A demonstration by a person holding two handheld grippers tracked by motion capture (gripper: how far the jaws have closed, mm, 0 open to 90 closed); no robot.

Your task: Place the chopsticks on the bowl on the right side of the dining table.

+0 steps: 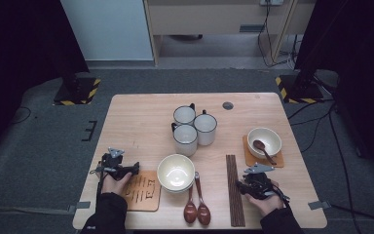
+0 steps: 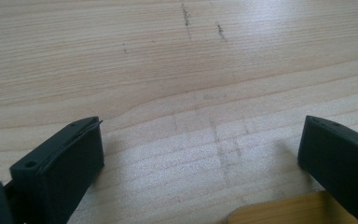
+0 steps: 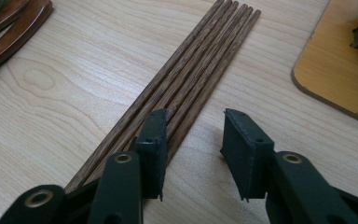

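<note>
Dark brown wooden chopsticks (image 3: pixel 193 70) lie side by side in a flat bundle on the pale wooden table (image 1: pixel 141 117), running lengthwise toward twelve o'clock in the high view, between the two brown wooden spoons (image 1: pixel 197 207) at their nine o'clock and the right gripper (image 1: pixel 253 187) at their three o'clock. In the right gripper view, that gripper's jaws stand partly apart: one jaw sits over the edge of the bundle, the other over bare table, and nothing is pinched between them. At its one o'clock a bamboo coaster (image 3: pixel 340 79) carries a cream bowl (image 1: pixel 264 141). The left gripper (image 1: pixel 121 168) rests near the table's eight o'clock corner, jaws wide apart over bare wood, just beside another slotted bamboo coaster (image 1: pixel 143 192).
</note>
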